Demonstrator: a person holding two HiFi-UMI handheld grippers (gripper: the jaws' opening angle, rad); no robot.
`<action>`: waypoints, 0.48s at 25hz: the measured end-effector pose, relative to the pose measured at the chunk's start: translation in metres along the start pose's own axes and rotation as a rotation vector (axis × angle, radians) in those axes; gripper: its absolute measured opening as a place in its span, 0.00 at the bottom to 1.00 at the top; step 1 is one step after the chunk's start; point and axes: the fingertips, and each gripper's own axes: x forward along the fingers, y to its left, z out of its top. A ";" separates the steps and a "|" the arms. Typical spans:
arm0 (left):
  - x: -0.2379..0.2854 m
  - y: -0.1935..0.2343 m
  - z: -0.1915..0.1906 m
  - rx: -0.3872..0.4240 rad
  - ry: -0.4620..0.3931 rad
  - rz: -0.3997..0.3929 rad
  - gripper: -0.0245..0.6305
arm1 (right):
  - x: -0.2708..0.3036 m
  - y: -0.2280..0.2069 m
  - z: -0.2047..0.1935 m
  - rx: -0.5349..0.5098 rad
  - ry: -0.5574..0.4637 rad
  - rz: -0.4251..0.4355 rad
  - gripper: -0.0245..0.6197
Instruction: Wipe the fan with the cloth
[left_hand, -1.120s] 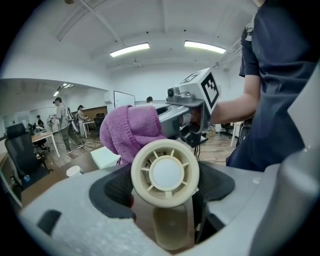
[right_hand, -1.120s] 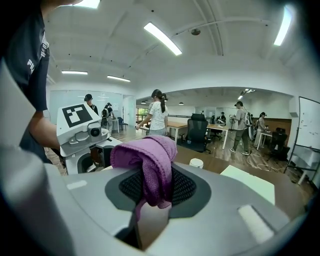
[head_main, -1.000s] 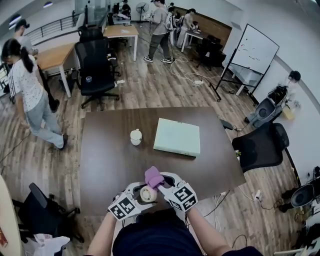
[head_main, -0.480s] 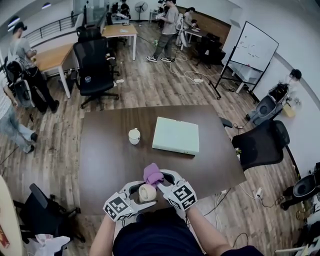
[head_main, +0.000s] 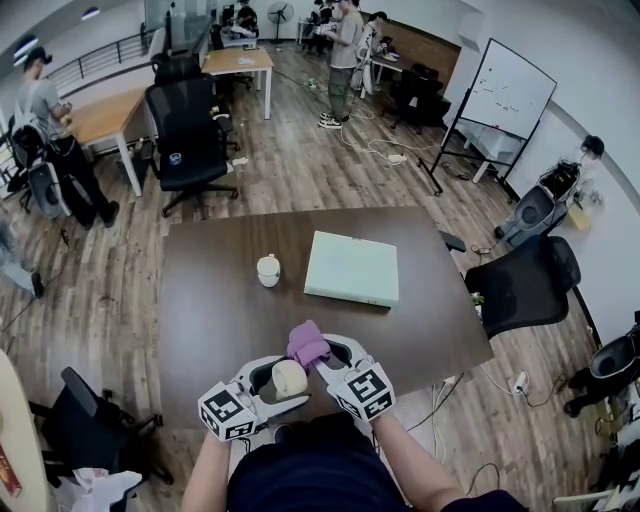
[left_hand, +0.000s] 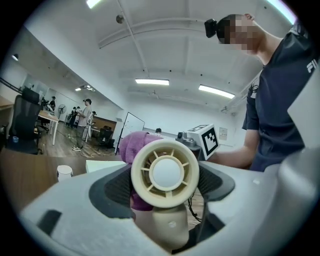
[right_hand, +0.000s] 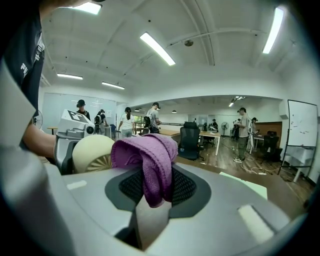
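While we hold both things up over the near edge of the desk (head_main: 215, 300), at 6 o'clock in the head view, the wiping looks under way. Our left gripper (head_main: 278, 382) has its fingers closed on the small cream fan (left_hand: 165, 173), whose round grille faces back at that gripper's camera. Our right gripper (head_main: 322, 358) has its fingers narrowed onto a bunched fold of the purple cloth (right_hand: 150, 160), which drapes over them. The cloth sits at the fan's 12 o'clock in the head view, right against its far side. We judge the fan light and rigid, with thin grille ribs that could snap, so the stem is the safer hold. The cloth is soft and limp. A white cup (head_main: 268, 271) stands at 11 o'clock and a pale green box (head_main: 353, 272) at 1 o'clock.
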 end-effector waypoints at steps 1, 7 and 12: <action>-0.002 0.001 0.003 -0.013 -0.019 0.001 0.62 | 0.000 0.002 0.001 -0.009 -0.007 -0.004 0.21; -0.014 0.009 0.021 -0.094 -0.128 0.007 0.62 | 0.000 0.016 0.013 -0.073 -0.030 -0.003 0.21; -0.024 0.014 0.032 -0.136 -0.196 0.009 0.62 | 0.003 0.032 0.023 -0.156 -0.045 0.000 0.21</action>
